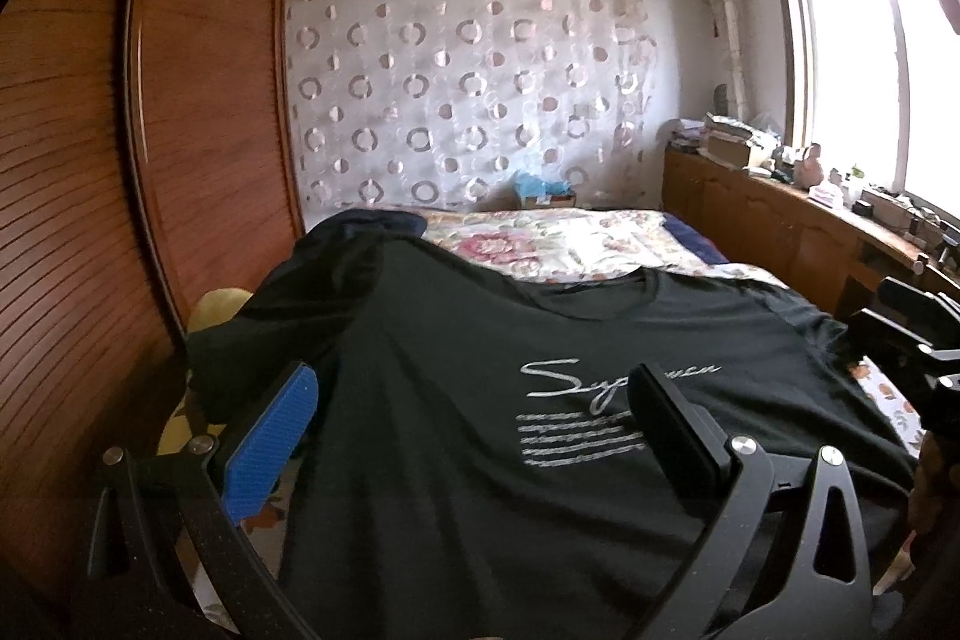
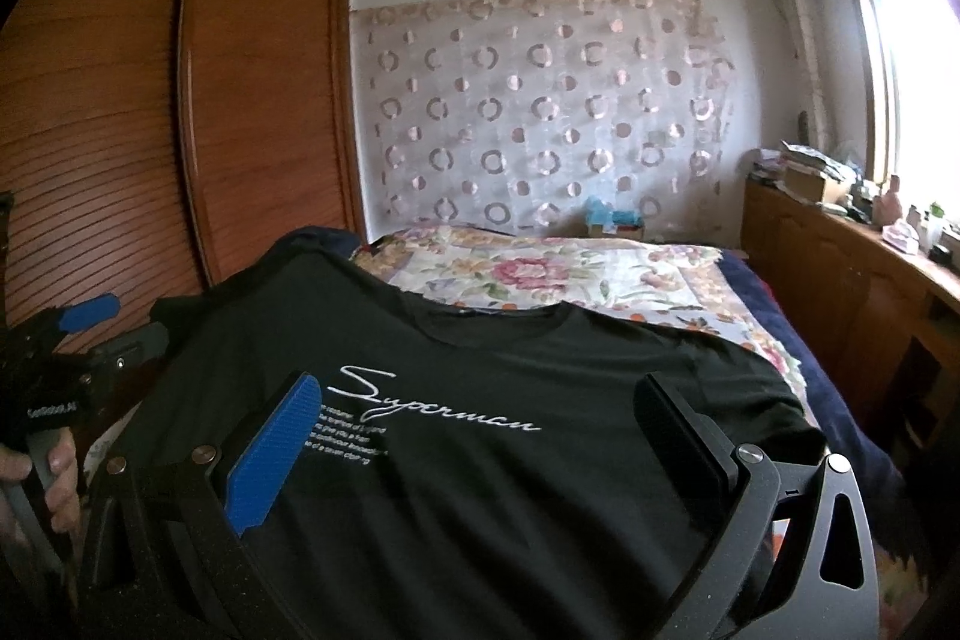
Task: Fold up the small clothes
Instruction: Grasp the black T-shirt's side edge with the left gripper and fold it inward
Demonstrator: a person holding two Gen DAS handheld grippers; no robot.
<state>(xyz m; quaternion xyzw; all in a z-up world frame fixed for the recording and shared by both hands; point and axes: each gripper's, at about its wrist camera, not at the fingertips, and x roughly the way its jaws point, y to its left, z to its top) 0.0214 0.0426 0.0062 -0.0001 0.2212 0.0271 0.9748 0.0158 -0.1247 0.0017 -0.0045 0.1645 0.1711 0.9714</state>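
Note:
A black T-shirt [image 1: 456, 376] with white script print lies spread face up on the bed, collar toward the far end; it also shows in the right wrist view [image 2: 480, 436]. My left gripper [image 1: 474, 400] is open above the shirt's left part, its jaws wide apart and empty. My right gripper [image 2: 480, 406] is open above the shirt's middle and right part, also empty. The right gripper shows at the right edge of the left wrist view [image 1: 918, 340]. The left gripper shows at the left edge of the right wrist view [image 2: 72, 340], held by a hand.
A floral bedspread [image 2: 540, 274] covers the bed beyond the shirt. A wooden wardrobe [image 1: 150, 130] stands close on the left. A low wooden cabinet [image 1: 780, 220] with clutter runs under the window on the right. A dark garment [image 1: 360, 226] lies by the shirt's far left.

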